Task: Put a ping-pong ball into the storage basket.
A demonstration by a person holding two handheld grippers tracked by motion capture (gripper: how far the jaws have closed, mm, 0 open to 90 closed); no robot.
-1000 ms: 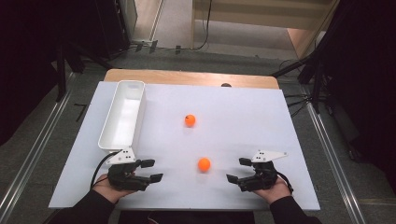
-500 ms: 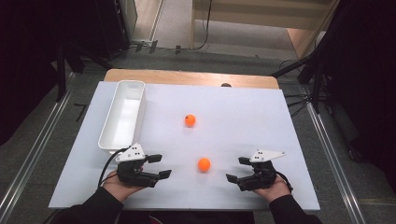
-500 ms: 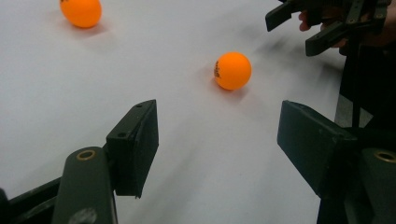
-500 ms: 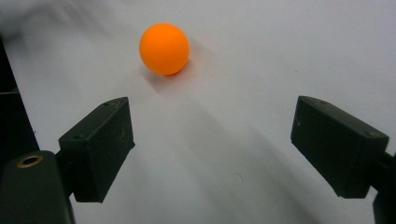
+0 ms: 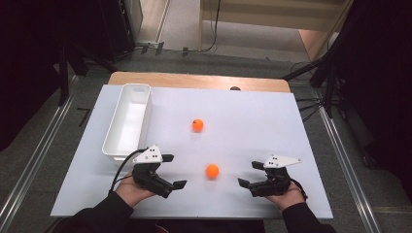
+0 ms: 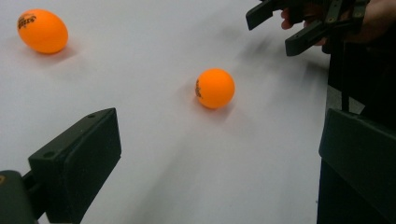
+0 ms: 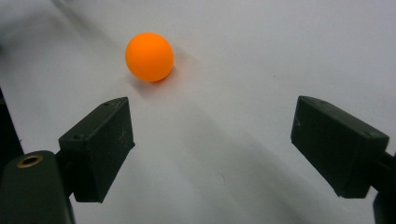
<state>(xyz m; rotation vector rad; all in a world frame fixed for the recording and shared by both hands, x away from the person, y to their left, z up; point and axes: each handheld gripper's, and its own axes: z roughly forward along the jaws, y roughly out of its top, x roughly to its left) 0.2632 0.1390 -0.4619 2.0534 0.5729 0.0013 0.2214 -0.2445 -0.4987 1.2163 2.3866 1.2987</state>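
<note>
Between the wide-open left gripper (image 5: 173, 171) and right gripper (image 5: 250, 174), seemingly untouched, sits the near ball (image 5: 212, 171).

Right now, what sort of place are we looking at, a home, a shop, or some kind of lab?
Probably a lab or test bench, not a home. A white table holds just two orange balls and a white bin, dark stands and cables ring it, and a person holds a gripper in each hand.

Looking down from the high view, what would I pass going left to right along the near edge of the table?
Left gripper, jaws apart → near orange ball → right gripper, jaws apart. All three sit on the white table, and neither gripper touches the ball.
</note>
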